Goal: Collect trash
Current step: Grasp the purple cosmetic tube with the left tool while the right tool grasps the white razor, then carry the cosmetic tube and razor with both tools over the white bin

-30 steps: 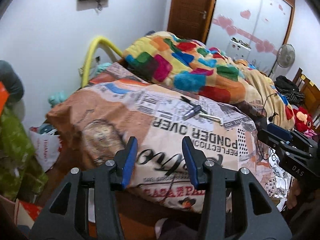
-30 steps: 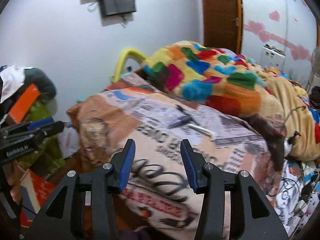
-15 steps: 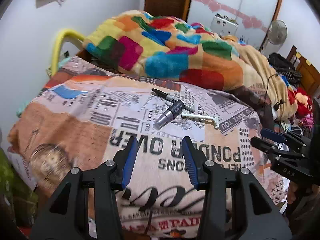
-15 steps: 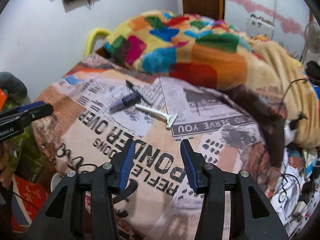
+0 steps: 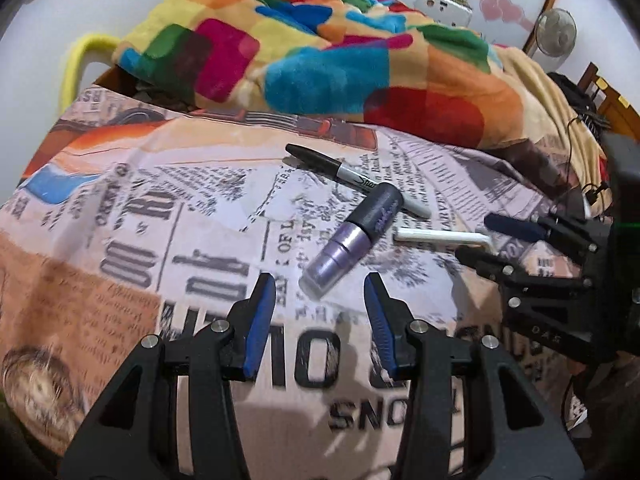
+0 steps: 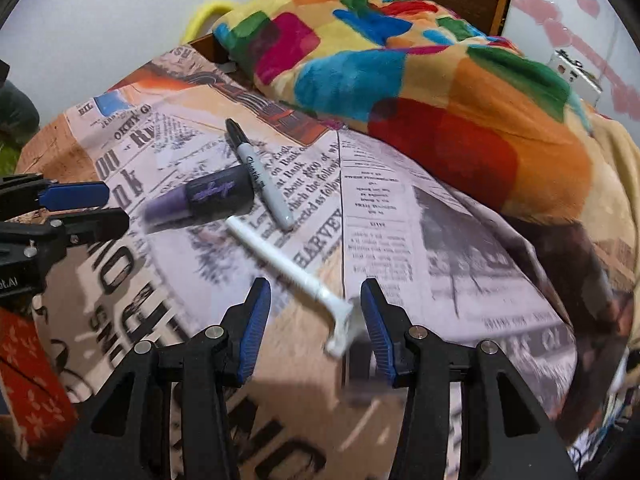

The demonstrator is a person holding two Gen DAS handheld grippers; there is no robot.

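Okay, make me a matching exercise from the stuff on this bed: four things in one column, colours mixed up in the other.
Things:
1. marker
2. razor
3. tube
4. blanket

Colours:
A. white
B. many-coloured patches
C. black cap, grey barrel
D. purple with a dark cap

Pairs: 1-C, 2-A, 3-D, 4-B

one marker [image 5: 356,180], one purple tube [image 5: 352,240], one razor [image 6: 288,268]
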